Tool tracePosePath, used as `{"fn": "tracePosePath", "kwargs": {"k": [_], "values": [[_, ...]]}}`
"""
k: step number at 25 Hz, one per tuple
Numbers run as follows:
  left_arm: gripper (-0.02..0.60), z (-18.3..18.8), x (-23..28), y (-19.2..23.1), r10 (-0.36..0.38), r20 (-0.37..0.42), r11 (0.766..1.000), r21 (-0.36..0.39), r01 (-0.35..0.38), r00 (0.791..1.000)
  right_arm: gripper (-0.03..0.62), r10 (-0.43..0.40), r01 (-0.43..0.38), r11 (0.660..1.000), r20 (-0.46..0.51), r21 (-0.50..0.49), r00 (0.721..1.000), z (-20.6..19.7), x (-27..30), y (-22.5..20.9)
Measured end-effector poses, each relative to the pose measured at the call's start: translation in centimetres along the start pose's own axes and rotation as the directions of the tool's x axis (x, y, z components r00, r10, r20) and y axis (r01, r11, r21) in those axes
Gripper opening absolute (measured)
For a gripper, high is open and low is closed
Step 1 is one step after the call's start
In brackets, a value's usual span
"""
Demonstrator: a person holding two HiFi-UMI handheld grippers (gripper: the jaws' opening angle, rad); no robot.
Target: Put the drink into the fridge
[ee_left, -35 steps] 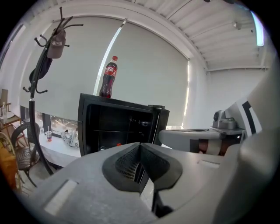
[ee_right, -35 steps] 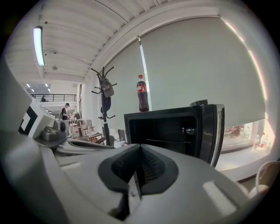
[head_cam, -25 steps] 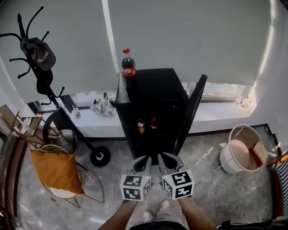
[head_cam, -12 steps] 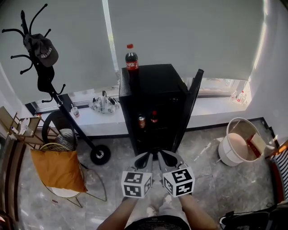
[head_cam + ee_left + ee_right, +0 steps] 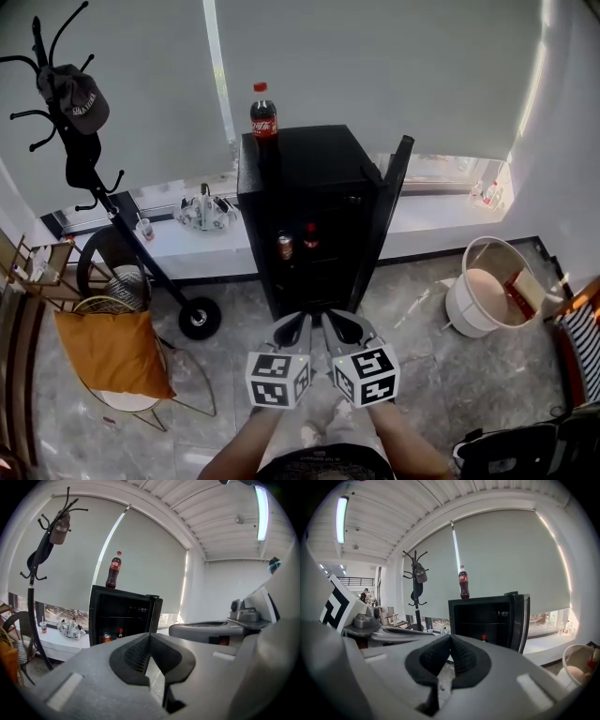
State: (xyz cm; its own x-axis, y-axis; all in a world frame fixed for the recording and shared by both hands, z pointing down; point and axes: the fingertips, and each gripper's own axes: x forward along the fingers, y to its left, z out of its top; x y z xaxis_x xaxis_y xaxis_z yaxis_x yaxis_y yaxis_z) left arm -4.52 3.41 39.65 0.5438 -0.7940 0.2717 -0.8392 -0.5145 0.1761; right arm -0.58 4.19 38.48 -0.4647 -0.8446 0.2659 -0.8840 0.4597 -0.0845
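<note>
Fridge (image 5: 309,178) stands open for loading, cola bottle (image 5: 262,112) on top; left gripper (image 5: 294,328) and right gripper (image 5: 334,327) out front, both pinched closed, empty

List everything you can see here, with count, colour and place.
fridge: one, black, centre, door open
cola bottle: one, dark with red cap, upright on the fridge
can: one, reddish, on a shelf inside the fridge
small bottle: one, dark with red cap, beside the can
coat rack: one, black, left of the fridge
cap: one, dark, hanging on the coat rack
cushion: one, orange, low at the left
bucket: one, white, low at the right
left gripper: one, grey, bottom centre, shut, empty
right gripper: one, grey, bottom centre, shut, empty
</note>
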Motion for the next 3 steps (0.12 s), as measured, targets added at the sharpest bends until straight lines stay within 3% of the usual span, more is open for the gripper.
{"fn": "tracePosePath", "kwargs": {"k": [3], "values": [[0.003, -0.1, 0.31, -0.01, -0.004, -0.004, 1.0, 0.0, 0.004, 1.0, 0.001, -0.004, 0.004, 1.0, 0.0, 0.005, 1.0, -0.17, 0.13, -0.27]]}}
